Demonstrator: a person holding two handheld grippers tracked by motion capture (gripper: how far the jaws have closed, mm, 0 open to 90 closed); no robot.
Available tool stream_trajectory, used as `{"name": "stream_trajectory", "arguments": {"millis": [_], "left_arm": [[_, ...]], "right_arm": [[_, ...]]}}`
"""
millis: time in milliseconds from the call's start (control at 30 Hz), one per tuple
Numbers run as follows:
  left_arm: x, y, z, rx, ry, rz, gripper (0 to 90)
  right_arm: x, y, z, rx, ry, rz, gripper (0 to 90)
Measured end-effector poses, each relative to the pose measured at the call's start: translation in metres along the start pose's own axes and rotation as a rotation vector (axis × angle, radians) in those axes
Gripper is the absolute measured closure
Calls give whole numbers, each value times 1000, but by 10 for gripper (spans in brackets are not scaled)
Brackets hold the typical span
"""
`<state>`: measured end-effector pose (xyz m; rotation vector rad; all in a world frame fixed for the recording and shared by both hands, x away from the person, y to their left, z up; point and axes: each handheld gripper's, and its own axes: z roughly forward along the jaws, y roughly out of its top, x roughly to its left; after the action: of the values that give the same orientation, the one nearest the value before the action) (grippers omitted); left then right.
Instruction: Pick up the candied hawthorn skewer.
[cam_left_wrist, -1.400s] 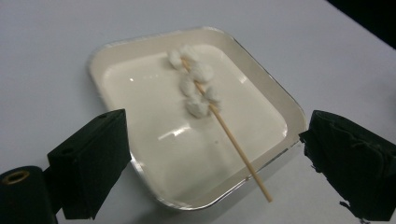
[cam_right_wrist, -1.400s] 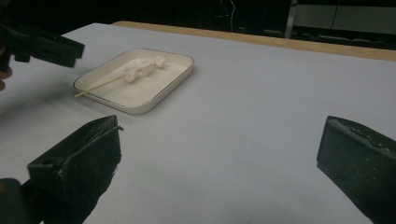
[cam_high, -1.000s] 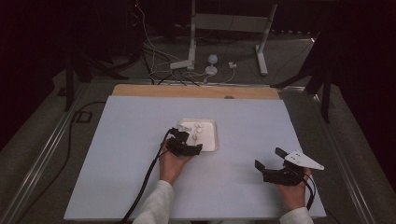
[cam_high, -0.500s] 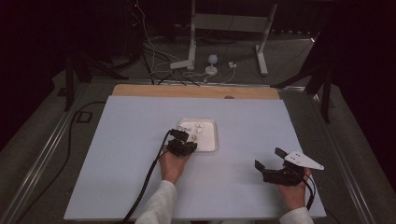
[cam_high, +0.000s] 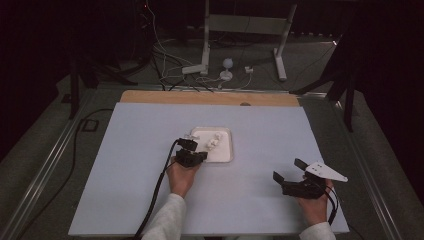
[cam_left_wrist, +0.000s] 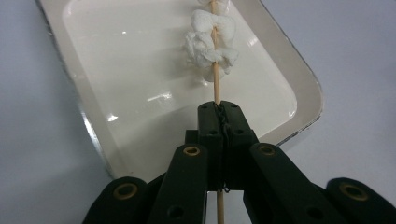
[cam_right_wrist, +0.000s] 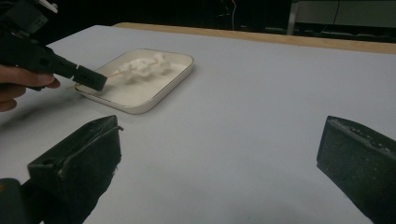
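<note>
The left tool (cam_left_wrist: 219, 122) has just closed on the wooden skewer (cam_left_wrist: 215, 84), whose white pieces (cam_left_wrist: 210, 42) lie over the white tray (cam_left_wrist: 299, 70) at frame centre. A thin stick could pivot or slip when lifted. The right tool (cam_high: 290, 172), lower right, stands apart.

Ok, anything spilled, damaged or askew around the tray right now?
Nothing stands out. The white tray sits flat on the table, the skewer with its white pieces lies inside it, clamped in the left claw.
</note>
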<state>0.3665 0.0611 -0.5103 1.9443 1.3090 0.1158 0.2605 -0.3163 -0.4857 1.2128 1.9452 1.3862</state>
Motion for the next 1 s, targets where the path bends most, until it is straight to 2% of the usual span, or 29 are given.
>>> {"name": "stream_trajectory", "arguments": {"millis": [167, 333, 667, 867, 1000], "left_arm": [[4, -1, -12, -34, -16, -2, 897], [5, -2, -25, -60, -18, 13, 897], [9, -6, -54, -115, -53, 34, 897], [11, -10, -67, -142, -61, 34, 896], [15, -14, -75, -159, -71, 45, 896]], "right_arm": [[0, 0, 0, 4, 1, 1, 0], [0, -1, 1, 6, 6, 3, 0], [2, 0, 1, 8, 15, 7, 0], [4, 0, 2, 9, 21, 7, 0], [4, 1, 2, 4, 32, 26, 0]]}}
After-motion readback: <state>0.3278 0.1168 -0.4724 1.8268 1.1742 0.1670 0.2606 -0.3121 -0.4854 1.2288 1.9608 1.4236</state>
